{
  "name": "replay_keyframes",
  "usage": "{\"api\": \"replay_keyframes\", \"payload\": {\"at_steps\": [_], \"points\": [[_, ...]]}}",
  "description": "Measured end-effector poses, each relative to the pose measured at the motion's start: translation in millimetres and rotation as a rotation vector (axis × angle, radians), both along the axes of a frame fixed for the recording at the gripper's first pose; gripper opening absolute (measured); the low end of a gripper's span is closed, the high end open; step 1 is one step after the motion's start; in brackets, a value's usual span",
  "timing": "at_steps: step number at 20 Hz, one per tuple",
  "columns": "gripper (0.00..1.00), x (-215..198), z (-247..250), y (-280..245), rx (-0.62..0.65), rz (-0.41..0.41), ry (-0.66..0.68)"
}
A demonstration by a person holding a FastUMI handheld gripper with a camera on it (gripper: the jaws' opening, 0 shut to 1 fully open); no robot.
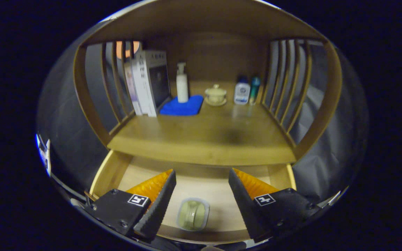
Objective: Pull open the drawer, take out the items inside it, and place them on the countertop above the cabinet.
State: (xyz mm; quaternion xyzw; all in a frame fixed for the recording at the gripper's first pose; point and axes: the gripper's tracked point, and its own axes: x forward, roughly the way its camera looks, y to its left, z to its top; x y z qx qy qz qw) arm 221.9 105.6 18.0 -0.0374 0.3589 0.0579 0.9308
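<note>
The wooden drawer [107, 170] stands pulled out below the countertop [204, 139]. On its pale floor lies one small item, a clear plastic pack with a greenish object inside [193, 214]. My gripper [202, 181] hangs above the drawer, open, its black and orange fingers [159, 198] spread wide. The pack sits below and between the two fingers, touched by neither.
On the countertop's back part stand some upright books [147, 82], a white pump bottle [182, 83] on a blue cloth [183, 105], a lidded cream cup on a saucer [215, 94], a white bottle [242, 91] and a teal bottle [254, 89]. Slatted wooden sides [284, 87] flank the shelf.
</note>
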Motion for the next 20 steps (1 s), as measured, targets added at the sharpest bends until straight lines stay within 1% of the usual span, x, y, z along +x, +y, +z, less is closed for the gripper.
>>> {"api": "replay_keyframes", "payload": {"at_steps": [2, 3, 6, 7, 10, 11, 12, 15, 19, 20], "points": [[0.93, -4, -33, 6, 0.004, 0.009, 0.134], [0.90, -7, -47, 7, -0.003, -0.006, 0.187], [0.81, -20, -91, 5, -0.029, -0.014, 0.299], [0.77, -23, -98, 2, -0.041, -0.018, 0.329], [0.71, -31, -116, 1, -0.047, -0.043, 0.375], [0.64, -32, -120, 0, -0.043, -0.051, 0.387], [0.60, -34, -124, 0, -0.038, -0.058, 0.398], [0.36, -34, -129, 2, -0.019, -0.054, 0.404], [0.22, -33, -128, 0, -0.009, -0.033, 0.380], [0.20, -33, -127, 0, -0.001, -0.029, 0.377]]}}
